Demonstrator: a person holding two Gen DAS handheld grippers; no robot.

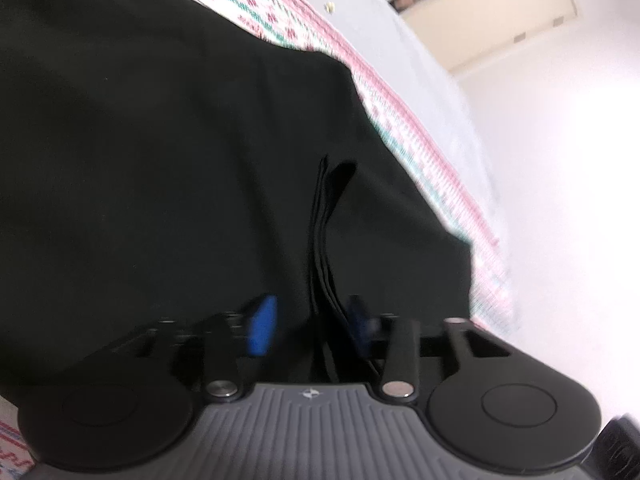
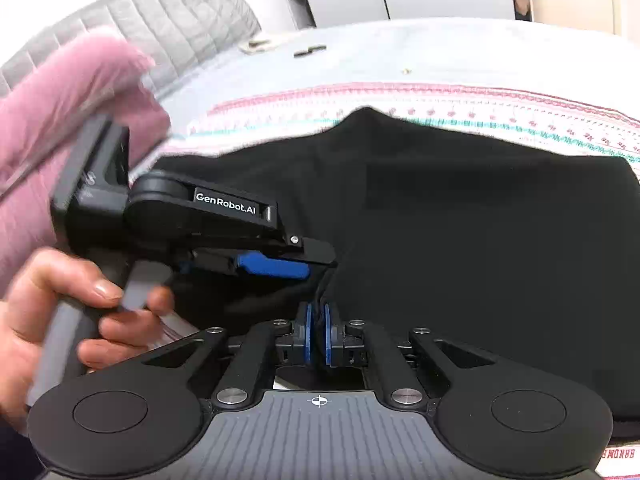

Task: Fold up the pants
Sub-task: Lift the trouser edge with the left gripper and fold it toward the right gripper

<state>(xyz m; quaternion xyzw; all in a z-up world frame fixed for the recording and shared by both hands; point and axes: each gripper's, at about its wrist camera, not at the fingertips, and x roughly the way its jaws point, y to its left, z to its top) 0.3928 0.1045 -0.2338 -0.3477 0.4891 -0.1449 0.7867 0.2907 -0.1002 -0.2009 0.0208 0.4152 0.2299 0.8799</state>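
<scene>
Folding the black pants (image 2: 460,240) on the bed looks about half done from where I'm standing: they lie in a dark slab on the patterned blanket (image 2: 440,104) near the bed's front edge, and the right gripper (image 2: 318,326) has its blue pads pinched tight on a bunched edge of cloth, while the left gripper (image 1: 310,320) has its jaws apart with a pleated fold running loose between them. I'd keep that right pinch firm, lift the edge low and even, and lay it flat so nothing bunches. Only writing I can make out is "GenRobot.AI" on the left tool.
</scene>
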